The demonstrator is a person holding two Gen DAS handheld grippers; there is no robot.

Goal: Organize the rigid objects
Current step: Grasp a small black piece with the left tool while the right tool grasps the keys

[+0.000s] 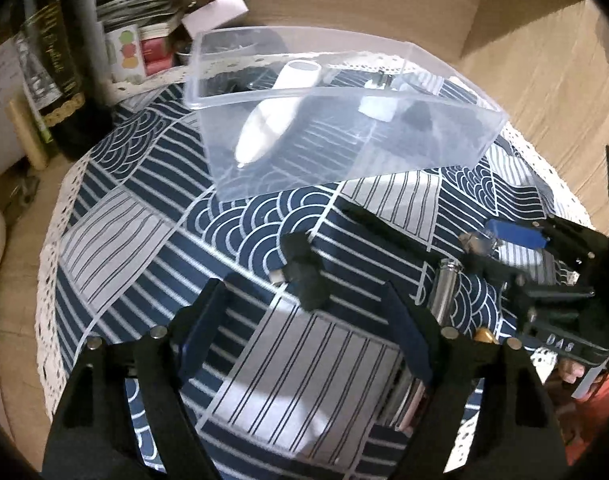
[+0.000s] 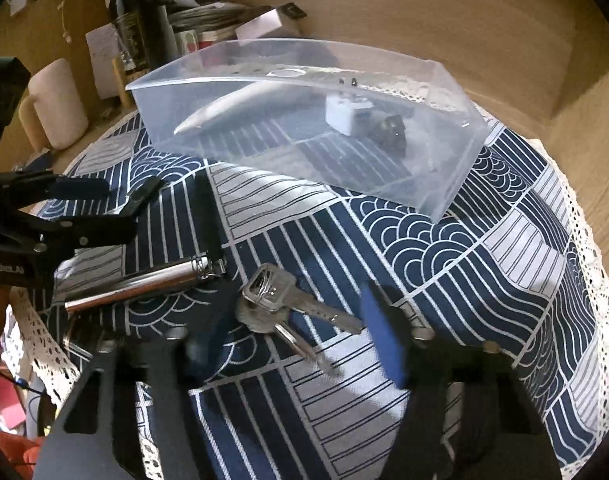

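I see a wooden table (image 2: pixel 444 20) under a blue-and-white patterned cloth (image 2: pixel 504 240) with a lace edge. At upper left stand a dark bottle (image 1: pixel 58 68), a cream mug (image 2: pixel 56 104) and stacked papers (image 1: pixel 140 8).

The left tool (image 1: pixel 304 316) hangs spread over the cloth (image 1: pixel 116 232) on the counter (image 1: pixel 544 92), gripping nothing. A black stick (image 1: pixel 304 272) lies just ahead of it. Far off stands a clear box (image 1: pixel 344 160) holding a white tube (image 1: pixel 276 112) and white block (image 1: pixel 378 108). At right, the right tool (image 1: pixel 504 248) is near keys (image 1: pixel 478 242) and a metal cylinder (image 1: pixel 444 292).
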